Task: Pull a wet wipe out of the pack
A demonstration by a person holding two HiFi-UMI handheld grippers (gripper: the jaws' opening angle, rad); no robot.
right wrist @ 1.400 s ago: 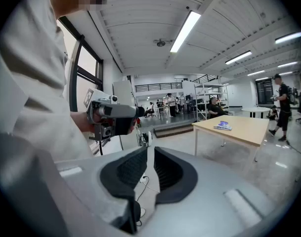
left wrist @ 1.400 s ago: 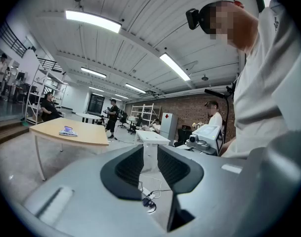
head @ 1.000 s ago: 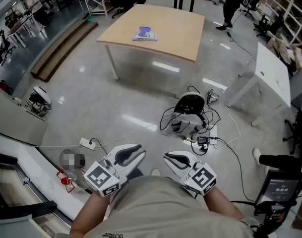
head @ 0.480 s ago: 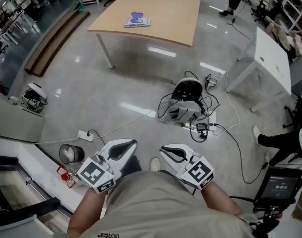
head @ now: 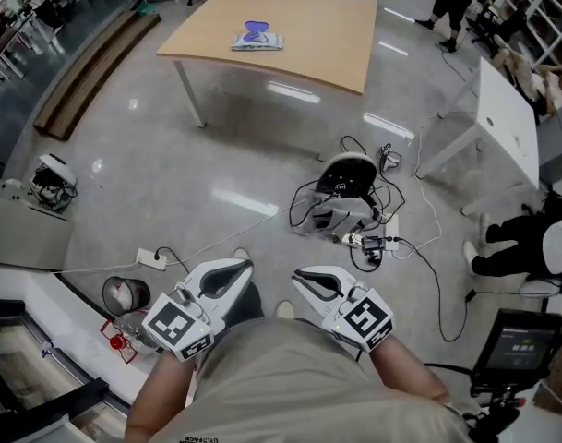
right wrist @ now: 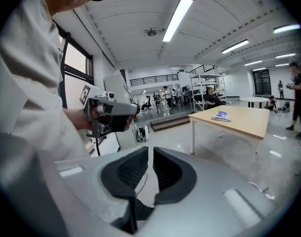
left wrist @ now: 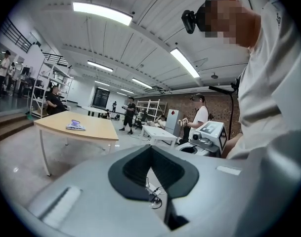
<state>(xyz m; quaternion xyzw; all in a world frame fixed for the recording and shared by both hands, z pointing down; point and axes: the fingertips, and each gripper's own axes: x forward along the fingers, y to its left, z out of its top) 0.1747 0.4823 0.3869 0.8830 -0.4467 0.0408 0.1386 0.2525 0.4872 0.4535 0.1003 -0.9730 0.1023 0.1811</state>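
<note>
Standing well back from the table [head: 328,37], a person holds the left hand-held gripper [head: 233,270] and the right hand-held gripper [head: 305,277] side by side and close to the body, above the grey floor [head: 161,169]. Each pair of jaws is closed to a thin slit, with nothing between them. The wet wipe pack [head: 257,38] lies flat on the table, towards its far side and well apart from both hand-held grippers. A tangle of cables [head: 354,221] lies on the floor between the person and the table.
</note>
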